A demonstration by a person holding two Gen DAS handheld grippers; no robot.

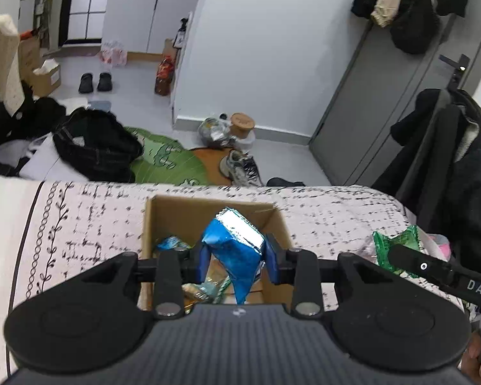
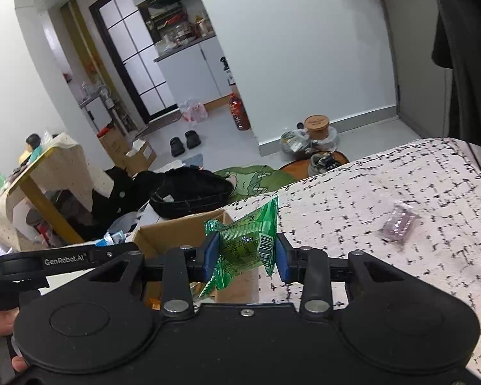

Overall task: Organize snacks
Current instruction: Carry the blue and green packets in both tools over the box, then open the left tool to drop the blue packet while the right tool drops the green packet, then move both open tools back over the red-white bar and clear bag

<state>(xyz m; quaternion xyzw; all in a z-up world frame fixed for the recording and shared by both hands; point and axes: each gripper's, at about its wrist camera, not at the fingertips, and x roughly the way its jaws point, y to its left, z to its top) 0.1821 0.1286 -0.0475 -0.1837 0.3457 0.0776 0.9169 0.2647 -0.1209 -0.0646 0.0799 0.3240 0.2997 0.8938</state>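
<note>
Snacks mid-sort on a bed w/ patterned cover. Left gripper [image 1: 237, 258] fingers pinch a crinkly blue foil snack packet [image 1: 232, 248] above an open brown cardboard box [image 1: 150, 221]. Right gripper [image 2: 244, 256] fingers clamp a green plastic snack packet [image 2: 247, 240] beside the box. Both look light, soft, slippery; best held mid-body.

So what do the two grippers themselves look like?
Both grippers, left and right, are matte black with round side discs, silver bolts and blue finger pads. White lettering runs along each handle: "DAS" in the left view, "GenRobot.AI" in the right view.
</note>
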